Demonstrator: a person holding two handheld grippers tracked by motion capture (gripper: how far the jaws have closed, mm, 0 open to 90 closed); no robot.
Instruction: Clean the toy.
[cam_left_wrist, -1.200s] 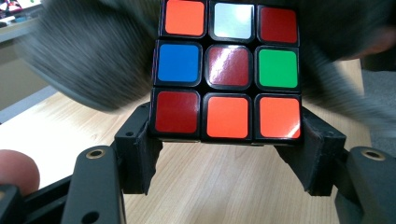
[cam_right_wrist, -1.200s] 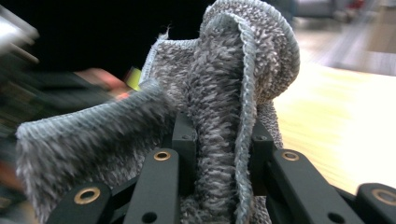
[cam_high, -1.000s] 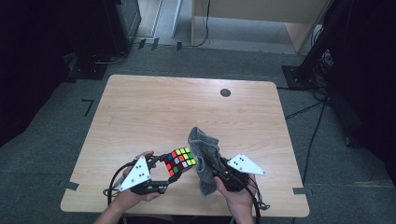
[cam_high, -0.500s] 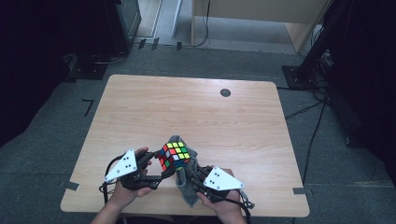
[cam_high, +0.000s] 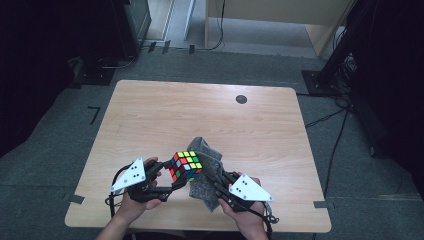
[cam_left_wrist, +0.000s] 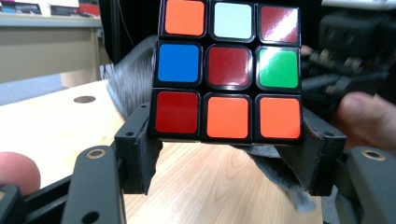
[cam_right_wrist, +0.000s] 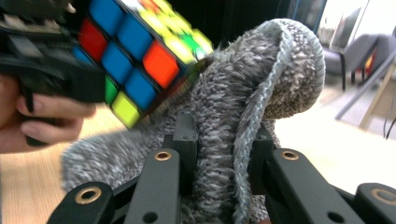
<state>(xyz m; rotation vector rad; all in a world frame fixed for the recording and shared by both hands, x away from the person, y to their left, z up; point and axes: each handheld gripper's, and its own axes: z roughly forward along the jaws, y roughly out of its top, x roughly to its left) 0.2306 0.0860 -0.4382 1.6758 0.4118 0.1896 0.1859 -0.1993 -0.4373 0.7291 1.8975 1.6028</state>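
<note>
The puzzle cube (cam_left_wrist: 228, 70) and grey cloth (cam_right_wrist: 243, 116) seemingly bear no readable writing.

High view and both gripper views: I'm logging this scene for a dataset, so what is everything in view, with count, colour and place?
Puzzle cube: one, multicoloured, clamped in the left tool above the table's near edge.
Cloth: one, grey and fuzzy, pinched in the right tool, lying against the cube's right side.
Table: one, light wood, centre of the room.
Round hole cover: one, dark, far right part of the tabletop.
Floor: grey carpet around the table, with tape marks.
Left tool: one, black, jaws closed on the cube's sides.
Right tool: one, black, jaws shut on the cloth.
Hands: two, left and right, at the near edge.
</note>
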